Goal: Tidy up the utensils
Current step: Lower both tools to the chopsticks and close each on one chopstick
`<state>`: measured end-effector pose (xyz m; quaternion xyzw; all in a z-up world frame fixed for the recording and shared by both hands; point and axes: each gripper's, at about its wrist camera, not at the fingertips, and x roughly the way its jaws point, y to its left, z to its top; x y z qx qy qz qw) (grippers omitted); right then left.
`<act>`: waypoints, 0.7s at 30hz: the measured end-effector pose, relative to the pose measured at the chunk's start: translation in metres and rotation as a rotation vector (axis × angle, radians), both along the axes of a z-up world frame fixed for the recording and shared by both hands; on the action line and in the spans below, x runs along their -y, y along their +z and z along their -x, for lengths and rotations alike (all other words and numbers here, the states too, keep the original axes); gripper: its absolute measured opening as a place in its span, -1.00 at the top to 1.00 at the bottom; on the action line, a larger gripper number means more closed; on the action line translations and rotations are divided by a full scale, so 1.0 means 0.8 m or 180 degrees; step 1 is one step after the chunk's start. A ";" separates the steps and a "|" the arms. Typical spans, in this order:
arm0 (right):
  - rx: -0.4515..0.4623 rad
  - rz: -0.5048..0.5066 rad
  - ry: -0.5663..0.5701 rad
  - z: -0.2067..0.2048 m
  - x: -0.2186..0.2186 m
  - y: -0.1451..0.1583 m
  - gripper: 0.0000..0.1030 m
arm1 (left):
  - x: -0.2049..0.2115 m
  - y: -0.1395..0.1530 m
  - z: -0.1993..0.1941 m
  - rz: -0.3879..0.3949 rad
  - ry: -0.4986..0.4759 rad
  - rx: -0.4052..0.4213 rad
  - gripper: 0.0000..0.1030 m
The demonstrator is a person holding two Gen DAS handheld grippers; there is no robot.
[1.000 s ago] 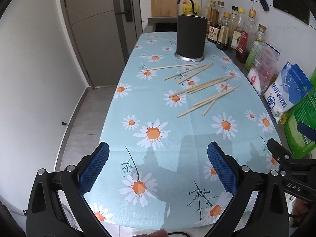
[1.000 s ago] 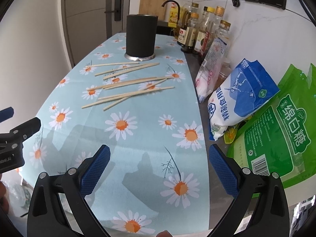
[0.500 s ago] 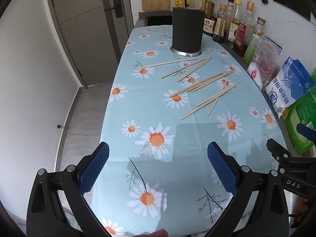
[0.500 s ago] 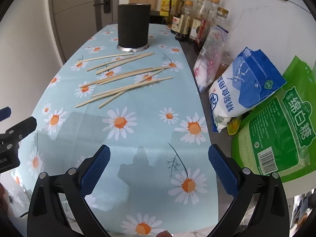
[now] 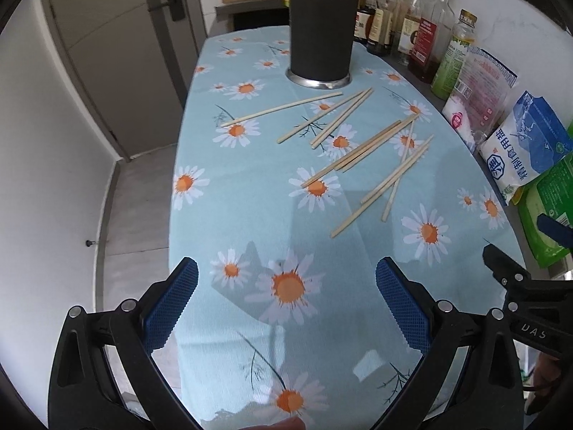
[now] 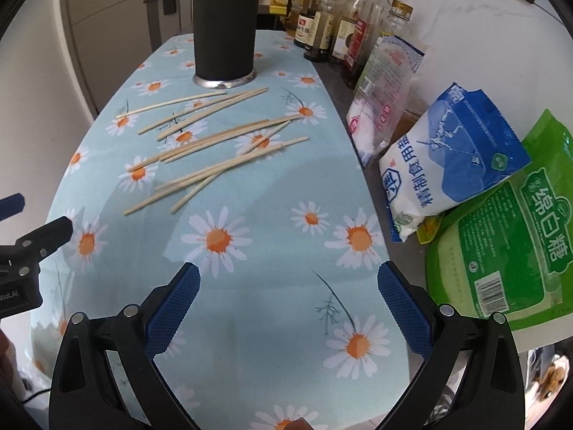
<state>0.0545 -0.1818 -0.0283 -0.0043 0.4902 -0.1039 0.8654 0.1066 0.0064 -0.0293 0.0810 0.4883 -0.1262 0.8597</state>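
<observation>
Several wooden chopsticks point(image 5: 358, 150) lie scattered on the daisy-print tablecloth point(image 5: 250, 215), in front of a dark cylindrical utensil holder point(image 5: 320, 50) that stands upright at the far end. They also show in the right wrist view point(image 6: 215, 143), with the holder point(image 6: 225, 36) behind them. My left gripper point(image 5: 286, 286) is open and empty, above the near part of the cloth, short of the chopsticks. My right gripper point(image 6: 288, 294) is open and empty, to the right of the left one, also short of the chopsticks.
Bottles point(image 5: 419, 28) line the right wall. Bags lean there too: a pink packet point(image 6: 386, 93), a blue-white salt bag point(image 6: 447, 157) and a green sugar bag point(image 6: 508, 243). The table's left edge drops to the floor by a door point(image 5: 118, 53).
Both grippers have moved forward along the table toward the chopsticks and holder, which now look closer. Both stay open and empty.
</observation>
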 end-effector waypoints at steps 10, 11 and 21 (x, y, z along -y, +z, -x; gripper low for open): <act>-0.0095 -0.0112 -0.0168 -0.046 0.002 -0.023 -0.85 | -0.017 -0.006 -0.074 -0.0148 -0.0024 0.0053 -0.89; -0.0106 -0.0121 -0.0174 -0.050 0.002 -0.026 -0.85 | -0.018 -0.008 -0.083 -0.0188 -0.0024 0.0074 -0.89; -0.0288 -0.0449 -0.0331 -0.115 0.004 -0.059 -0.85 | -0.032 -0.045 -0.165 -0.0255 0.0069 0.0122 -0.89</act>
